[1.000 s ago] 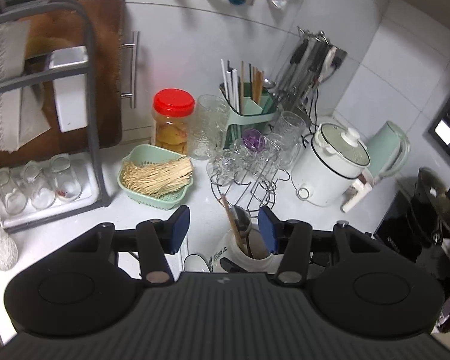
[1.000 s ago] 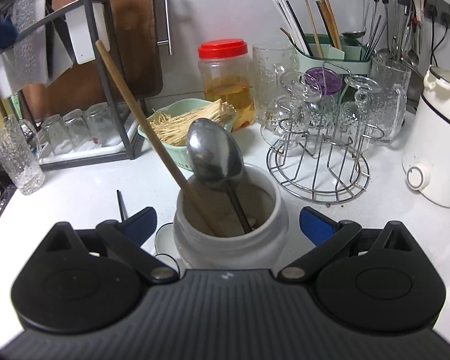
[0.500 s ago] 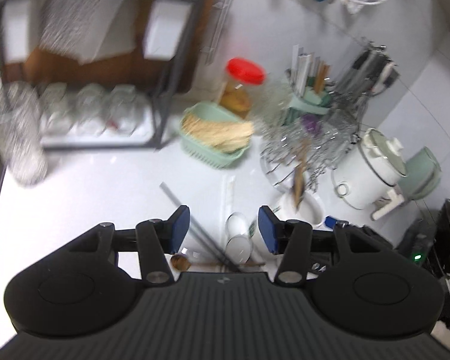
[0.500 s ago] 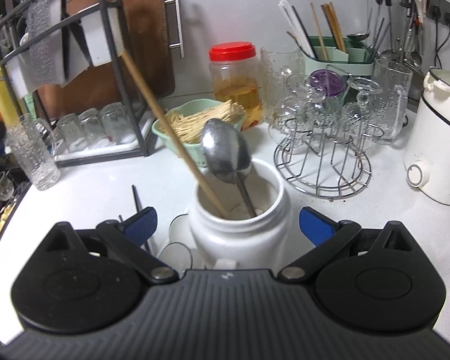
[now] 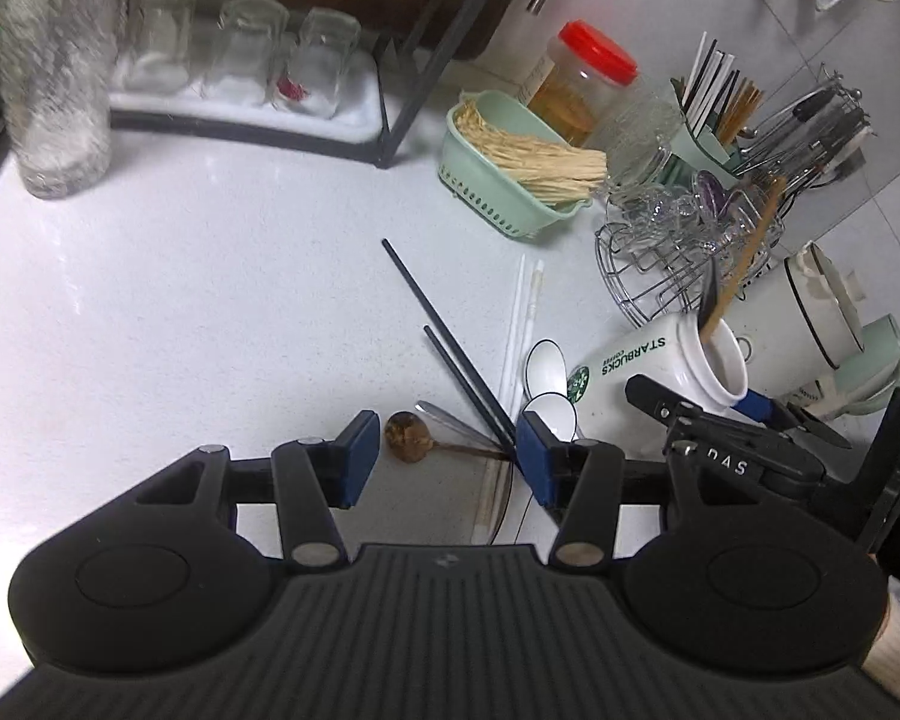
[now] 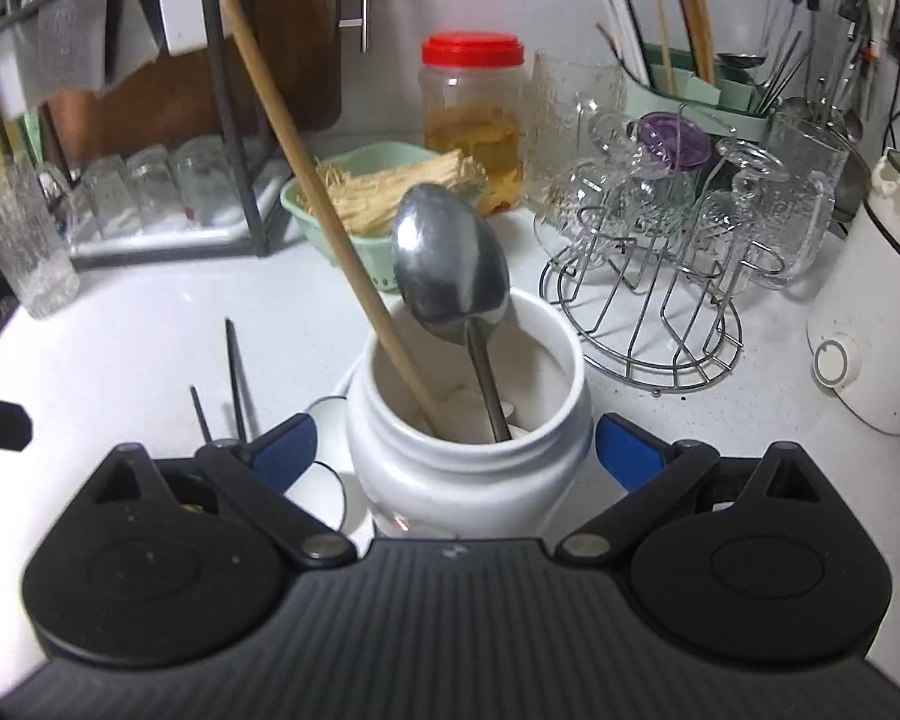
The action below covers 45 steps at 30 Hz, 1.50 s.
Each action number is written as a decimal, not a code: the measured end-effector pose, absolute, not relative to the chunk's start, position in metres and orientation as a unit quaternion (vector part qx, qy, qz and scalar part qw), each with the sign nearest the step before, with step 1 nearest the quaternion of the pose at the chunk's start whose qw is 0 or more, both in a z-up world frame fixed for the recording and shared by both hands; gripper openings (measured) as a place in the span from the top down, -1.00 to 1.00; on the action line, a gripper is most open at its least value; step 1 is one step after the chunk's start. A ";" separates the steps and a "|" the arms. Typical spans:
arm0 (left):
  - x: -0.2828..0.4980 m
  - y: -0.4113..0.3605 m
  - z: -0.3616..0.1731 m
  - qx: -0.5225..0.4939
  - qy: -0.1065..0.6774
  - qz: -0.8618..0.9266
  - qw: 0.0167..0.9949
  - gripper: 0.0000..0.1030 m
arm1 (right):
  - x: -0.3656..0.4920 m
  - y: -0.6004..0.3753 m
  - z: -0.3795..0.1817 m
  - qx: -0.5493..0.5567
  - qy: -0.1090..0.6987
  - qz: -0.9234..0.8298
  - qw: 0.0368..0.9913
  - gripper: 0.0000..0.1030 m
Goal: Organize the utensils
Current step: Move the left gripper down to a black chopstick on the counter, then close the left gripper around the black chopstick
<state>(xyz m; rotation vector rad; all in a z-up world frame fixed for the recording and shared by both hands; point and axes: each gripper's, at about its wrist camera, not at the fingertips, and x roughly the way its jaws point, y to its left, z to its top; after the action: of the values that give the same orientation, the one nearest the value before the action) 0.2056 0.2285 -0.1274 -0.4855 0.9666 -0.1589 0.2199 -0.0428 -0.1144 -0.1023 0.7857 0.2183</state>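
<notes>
Since a sec ago the left tool (image 5: 444, 456) has dropped low over the tabletop (image 5: 210, 300), pads apart, empty, above loose black chopsticks (image 5: 444, 348) & a wooden spoon (image 5: 411, 438). Only the right view shows inside the white mug (image 6: 468, 462): metal spoon (image 6: 450, 267) & wooden stick (image 6: 324, 222). Right tool (image 6: 450, 450) is closing round the mug, pads not touching.

A white worktop (image 5: 198, 300) carries loose black chopsticks (image 5: 444, 342), white chopsticks (image 5: 522, 324), two white spoons (image 5: 546, 378), a wooden spoon (image 5: 411, 437) and a white jar (image 6: 468, 456). Toward the wall stand a green basket (image 5: 510, 192), a red-lidded jar (image 5: 582, 84), a wire glass rack (image 6: 648, 312), a textured tumbler (image 5: 54, 90) and a black dish rack (image 5: 306, 138).
</notes>
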 end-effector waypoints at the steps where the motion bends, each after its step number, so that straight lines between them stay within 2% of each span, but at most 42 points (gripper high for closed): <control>1: 0.212 0.227 -0.130 -0.237 0.460 -0.077 0.852 -0.09 | 0.222 -0.043 -0.116 -0.050 0.383 0.104 0.916 -0.95; 5: 0.232 0.223 -0.144 -0.257 0.468 -0.075 0.842 -0.08 | 0.226 -0.045 -0.120 -0.046 0.395 0.105 0.911 -0.75; 9: 0.255 0.223 -0.158 -0.308 0.484 -0.079 0.815 -0.07 | 0.228 -0.047 -0.120 -0.045 0.396 0.112 0.910 -0.77; 14: 0.277 0.221 -0.178 -0.316 0.498 -0.064 0.805 -0.06 | 0.228 -0.046 -0.120 -0.046 0.398 0.112 0.909 -0.76; 16: 0.286 0.221 -0.188 -0.326 0.506 -0.056 0.796 0.01 | 0.228 -0.046 -0.120 -0.045 0.398 0.112 0.910 -0.76; 20: 0.296 0.218 -0.200 -0.355 0.506 -0.041 0.785 0.03 | 0.230 -0.046 -0.120 -0.045 0.395 0.114 0.910 -0.76; 22: 0.300 0.217 -0.203 -0.357 0.508 -0.031 0.783 0.09 | 0.232 -0.046 -0.120 -0.045 0.394 0.112 0.911 -0.76; 24: 0.303 0.220 -0.202 -0.360 0.503 -0.015 0.786 0.25 | 0.233 -0.045 -0.120 -0.044 0.395 0.109 0.911 -0.76; 29: 0.316 0.225 -0.206 -0.365 0.515 -0.010 0.776 0.42 | 0.232 -0.045 -0.121 -0.040 0.394 0.105 0.912 -0.76; 32: 0.319 0.223 -0.207 -0.357 0.523 -0.014 0.774 0.45 | 0.232 -0.045 -0.121 -0.039 0.394 0.102 0.913 -0.76; 38: 0.323 0.217 -0.212 -0.354 0.535 -0.029 0.767 0.81 | 0.232 -0.044 -0.121 -0.038 0.394 0.099 0.913 -0.76; 45: 0.320 0.208 -0.195 -0.327 0.524 -0.047 0.785 0.86 | 0.228 -0.048 -0.121 -0.036 0.388 0.098 0.916 -0.75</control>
<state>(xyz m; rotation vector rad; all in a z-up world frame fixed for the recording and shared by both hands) 0.3203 0.2080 -0.1955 -0.7063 1.1296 -0.1009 0.2281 -0.0478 -0.1214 -0.0751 0.7990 0.2022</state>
